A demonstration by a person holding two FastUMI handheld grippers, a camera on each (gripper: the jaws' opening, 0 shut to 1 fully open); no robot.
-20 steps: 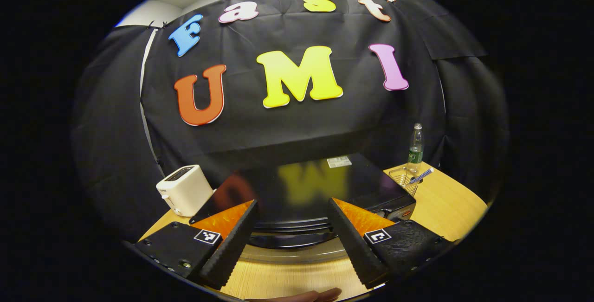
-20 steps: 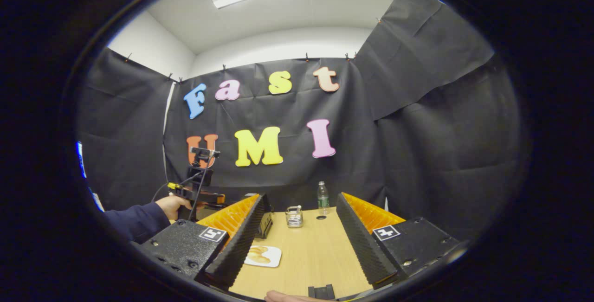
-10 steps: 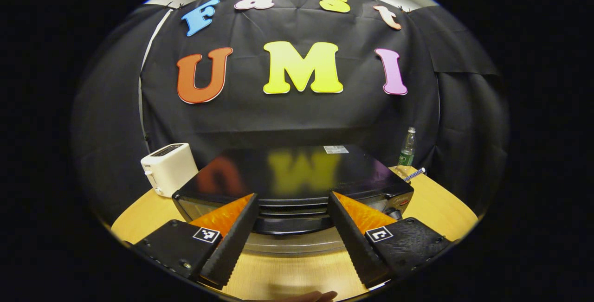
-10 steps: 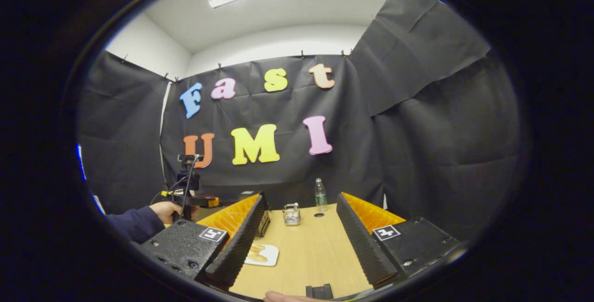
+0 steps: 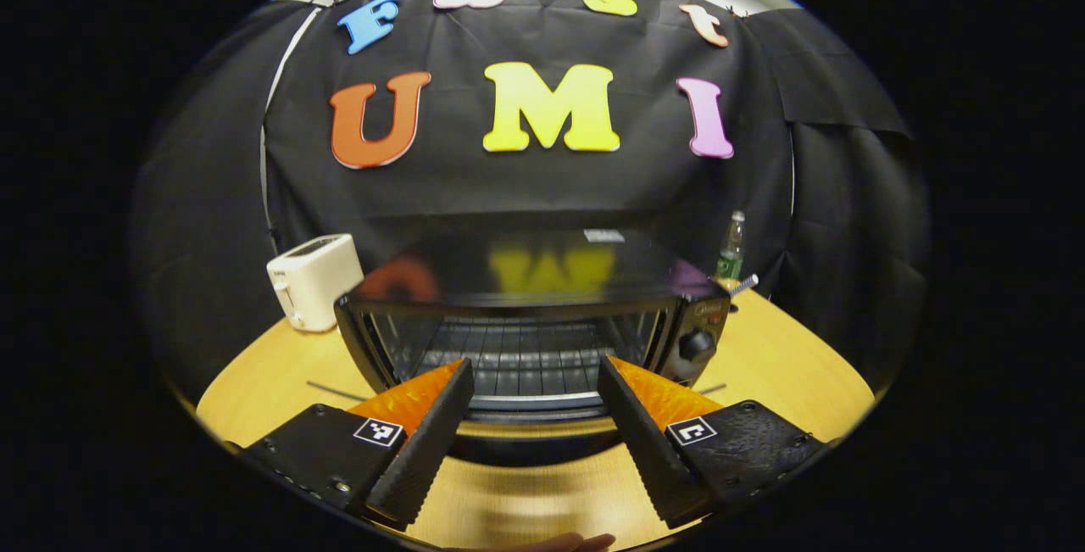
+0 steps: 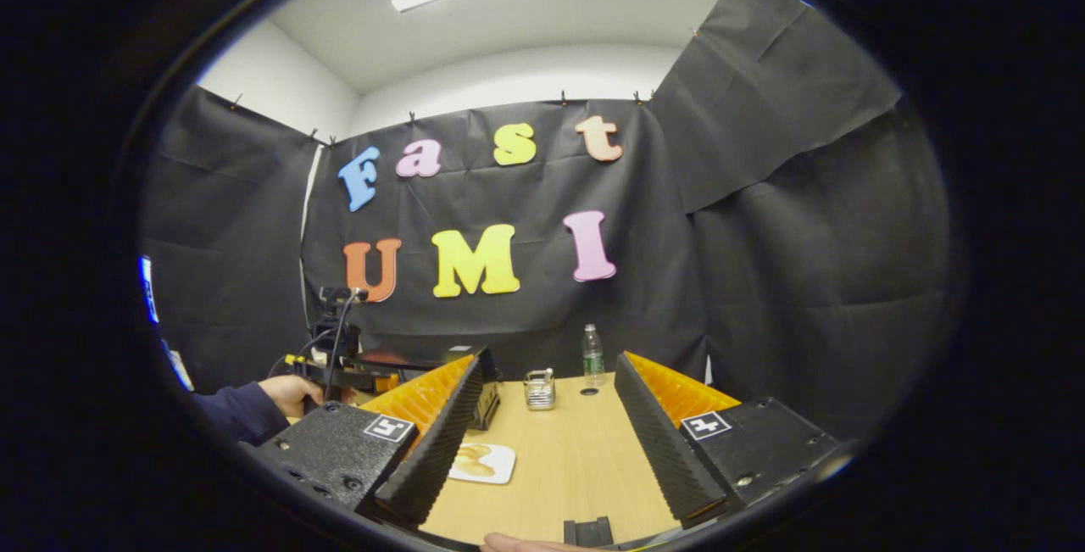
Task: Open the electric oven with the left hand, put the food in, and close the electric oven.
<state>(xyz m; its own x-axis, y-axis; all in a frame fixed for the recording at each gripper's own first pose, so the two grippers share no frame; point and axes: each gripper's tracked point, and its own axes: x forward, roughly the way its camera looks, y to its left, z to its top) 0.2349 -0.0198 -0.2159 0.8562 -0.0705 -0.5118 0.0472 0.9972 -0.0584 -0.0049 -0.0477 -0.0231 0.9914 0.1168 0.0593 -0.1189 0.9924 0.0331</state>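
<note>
1. The black electric oven with a glossy top and a wire rack inside [image 5: 530,315] is sitting at the middle of the pale wooden bench [image 5: 788,365]. Its cavity and rack are lying open to the left gripper view, so I am judging the opening step as done or nearly done.
2. The oven's door seems to be hanging down at 6 o'clock from the cavity, between the fingers of the left gripper [image 5: 530,433]. That patch is dark and blurred, so I cannot tell whether the door is resting fully flat.
3. The left gripper's jaws are standing apart and gripping nothing.
4. The food is waiting untouched: pale golden pieces are lying on a small white rectangular plate [image 6: 481,463]. In the right gripper view the plate is sitting on the bench at about 9 o'clock from the right gripper [image 6: 542,442], just beside its left finger.
5. The right gripper's jaws are also standing apart and empty, hovering over bare bench.
6. A hand in a dark blue sleeve [image 6: 284,391] is holding the left gripper at 9 o'clock in the right gripper view.
7. Loading the food and closing the door are both remaining; roughly a third of the task is looking complete.
</note>
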